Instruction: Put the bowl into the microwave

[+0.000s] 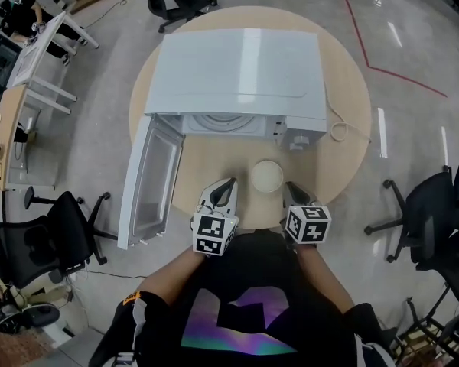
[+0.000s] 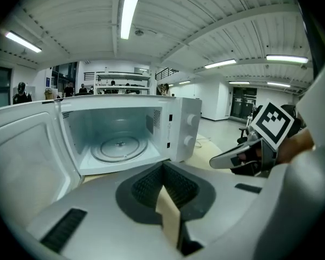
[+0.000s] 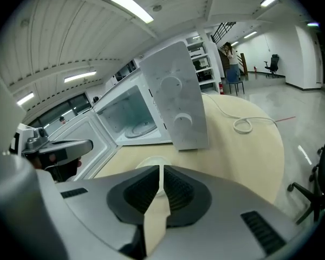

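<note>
The small round cream bowl [image 1: 267, 177] sits just left of your right gripper [image 1: 291, 186] — the left gripper [image 1: 229, 183] is farther off. Both are clenched on nothing; the open white microwave [image 1: 237, 79] lies beyond.

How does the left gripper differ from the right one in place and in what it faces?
The left gripper lies left of the bowl, by the open door; the right gripper lies right of it, and nearer. The left gripper faces the microwave cavity; the right gripper has the bowl's rim just past its jaws. Both have jaws together and hold nothing.
</note>
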{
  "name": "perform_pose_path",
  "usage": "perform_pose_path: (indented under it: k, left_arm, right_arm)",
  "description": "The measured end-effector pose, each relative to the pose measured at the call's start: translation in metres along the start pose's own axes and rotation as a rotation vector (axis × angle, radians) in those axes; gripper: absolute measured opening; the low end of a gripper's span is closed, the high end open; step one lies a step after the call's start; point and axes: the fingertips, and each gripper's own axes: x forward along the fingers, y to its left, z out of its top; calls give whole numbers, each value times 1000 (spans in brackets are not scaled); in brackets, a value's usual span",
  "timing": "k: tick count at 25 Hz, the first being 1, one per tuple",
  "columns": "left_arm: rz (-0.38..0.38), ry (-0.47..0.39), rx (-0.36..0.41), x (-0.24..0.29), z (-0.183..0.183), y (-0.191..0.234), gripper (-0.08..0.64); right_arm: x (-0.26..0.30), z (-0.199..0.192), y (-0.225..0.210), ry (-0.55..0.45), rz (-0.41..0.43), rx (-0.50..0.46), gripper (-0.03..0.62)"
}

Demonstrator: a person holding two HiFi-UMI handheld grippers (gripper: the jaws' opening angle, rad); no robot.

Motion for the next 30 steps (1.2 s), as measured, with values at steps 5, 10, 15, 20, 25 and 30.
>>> perform_pose_path:
  k: [5, 10, 15, 20, 25, 30]
  left_arm:
    - [47, 28, 7, 11, -7, -1, 48]
    - [84, 70, -22, 17, -20, -1, 48]
    - [96, 98, -22, 22, -28, 1, 48]
    - [91, 118, -25, 26, -34, 8, 48]
    - [77, 137, -23, 31, -37, 14, 48]
    - [62, 158, -29, 35, -41, 19, 48]
  right_arm:
    - [16, -2, -11, 25, 39, -6, 18]
    - [29, -7, -20, 49, 73, 29, 18]
    - [40, -16, -27, 86, 124, 107, 49]
    - [52, -19, -22, 113, 161, 173, 61]
    - [61, -26, -22, 134, 175, 258, 61]
    - [65, -23, -23, 127, 190, 293, 61]
